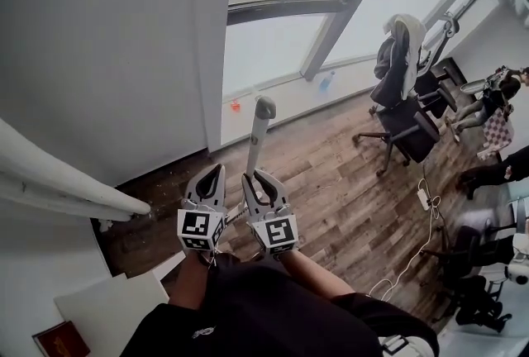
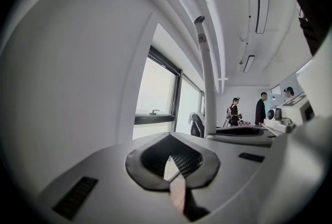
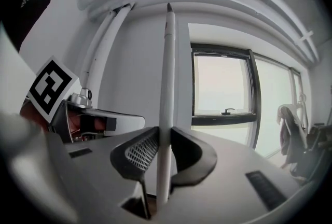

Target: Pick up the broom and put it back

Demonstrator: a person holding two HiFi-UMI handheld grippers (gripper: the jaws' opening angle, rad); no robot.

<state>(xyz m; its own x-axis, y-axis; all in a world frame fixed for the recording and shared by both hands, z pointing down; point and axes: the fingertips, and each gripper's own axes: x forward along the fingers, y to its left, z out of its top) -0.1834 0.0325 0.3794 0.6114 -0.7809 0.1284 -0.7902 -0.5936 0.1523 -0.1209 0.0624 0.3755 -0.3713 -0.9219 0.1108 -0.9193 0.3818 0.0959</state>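
Both tongs sit side by side near the wall (image 1: 107,58): my right tongs (image 1: 258,178) clamp the broom (image 1: 259,132) upright by its handle, presumably for carrying it back, while my left tongs (image 1: 216,171) are closed and empty beside it.

I read no legible text. Left hand-held gripper (image 1: 212,172) and right hand-held gripper (image 1: 258,176): cube markers (image 1: 197,226) show black-and-white blocks, no letters. Broom handle (image 2: 208,88): small printed mark (image 2: 201,39) near its top, too small to read.
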